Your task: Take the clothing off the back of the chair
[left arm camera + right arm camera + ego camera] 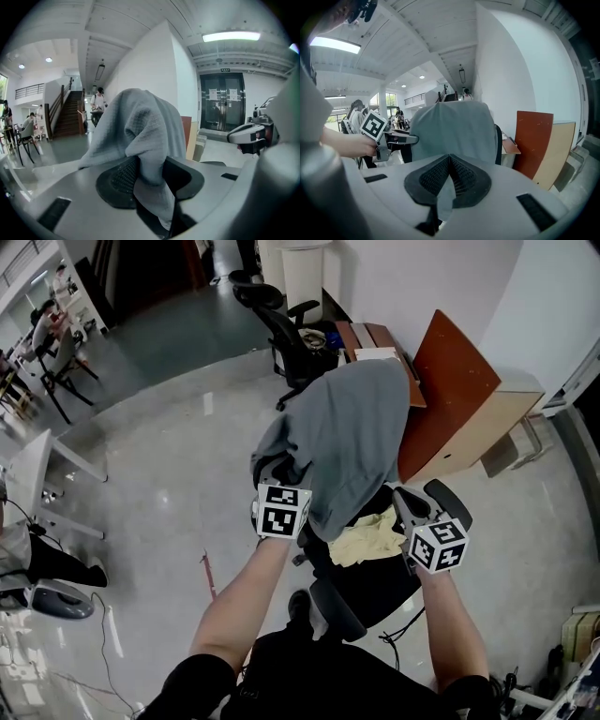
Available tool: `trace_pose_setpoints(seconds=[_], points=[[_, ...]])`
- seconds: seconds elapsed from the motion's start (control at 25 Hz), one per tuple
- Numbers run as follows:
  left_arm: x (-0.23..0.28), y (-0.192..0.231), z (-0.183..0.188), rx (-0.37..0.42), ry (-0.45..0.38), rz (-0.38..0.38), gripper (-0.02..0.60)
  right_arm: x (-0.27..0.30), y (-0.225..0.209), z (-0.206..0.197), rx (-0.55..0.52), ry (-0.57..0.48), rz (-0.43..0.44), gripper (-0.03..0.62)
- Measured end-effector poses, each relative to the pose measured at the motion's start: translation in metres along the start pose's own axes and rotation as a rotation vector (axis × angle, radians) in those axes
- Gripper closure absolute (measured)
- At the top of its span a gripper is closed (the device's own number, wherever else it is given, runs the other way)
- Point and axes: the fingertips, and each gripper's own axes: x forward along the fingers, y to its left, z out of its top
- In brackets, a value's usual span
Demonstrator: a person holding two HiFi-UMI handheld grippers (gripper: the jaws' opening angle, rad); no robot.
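Person's forearms point(234, 615) reach forward, one gripper in each hand. Left gripper point(274, 470): jaws part-open but clamped on a thick bunched fold of the grey clothing point(352, 427), with cloth filling the gap between the pads. Right gripper point(405, 501): jaws almost fully together, pinching a thin edge of the same clothing. The clothing is still draped over the back of the black chair point(370, 592), hanging down both sides, and the grippers hold its lower hem at left and right. Yellow cloth point(370, 538) lies on the chair seat, just under the grey hem. Further off, a second black chair point(281, 320) stands behind. Brown board point(450, 390) and lighter board point(487, 432) lean by the white wall. People sit far off at left point(47, 329).
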Motion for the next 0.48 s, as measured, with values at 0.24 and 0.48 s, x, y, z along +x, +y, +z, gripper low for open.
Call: trace_pose_setpoints(seconds=[0.24, 0.48], points=[[0.016, 0.002, 0.014, 0.011, -0.018, -0.047, 0.422, 0.010, -0.026, 0.008, -0.010, 0.022, -0.063, 0.577], [0.048, 0.001, 0.023, 0.076, 0.008, -0.156, 0.425, 0.008, -0.060, 0.008, 0.046, 0.023, -0.192, 0.482]])
